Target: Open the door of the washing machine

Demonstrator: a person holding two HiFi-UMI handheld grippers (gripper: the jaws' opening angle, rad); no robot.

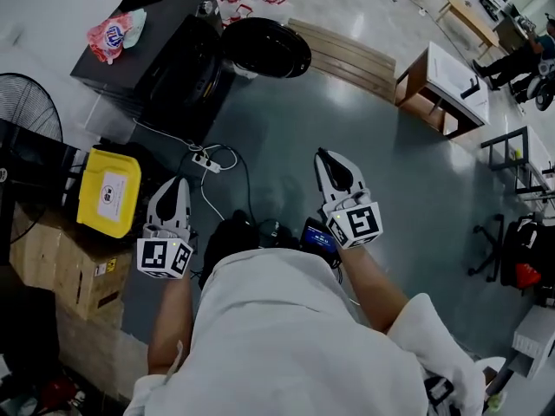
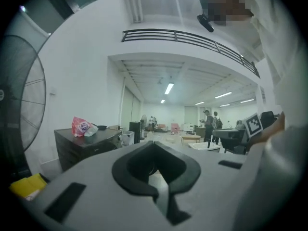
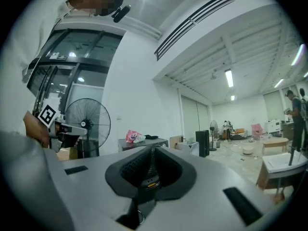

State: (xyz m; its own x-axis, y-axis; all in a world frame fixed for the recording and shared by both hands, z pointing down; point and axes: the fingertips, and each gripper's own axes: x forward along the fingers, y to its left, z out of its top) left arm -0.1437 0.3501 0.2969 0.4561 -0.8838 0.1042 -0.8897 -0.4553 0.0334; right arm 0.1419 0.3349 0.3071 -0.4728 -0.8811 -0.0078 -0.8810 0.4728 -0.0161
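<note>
While the washing machine [image 1: 165, 59] stands well apart from me, I hold nothing.
My left hand-held gripper [image 1: 178, 187] and right hand-held gripper [image 1: 325, 159] are pressed together.

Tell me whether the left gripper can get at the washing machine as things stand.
Probably not from here: the left gripper is held close to the person, well short of the washing machine. The floor between looks free, bar a power strip, so stepping forward should do.

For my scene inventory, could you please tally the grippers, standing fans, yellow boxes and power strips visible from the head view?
Grippers: 2, the left gripper and the right gripper
Standing fan: 1
Yellow box: 1
Power strip: 1
Total: 5
</note>
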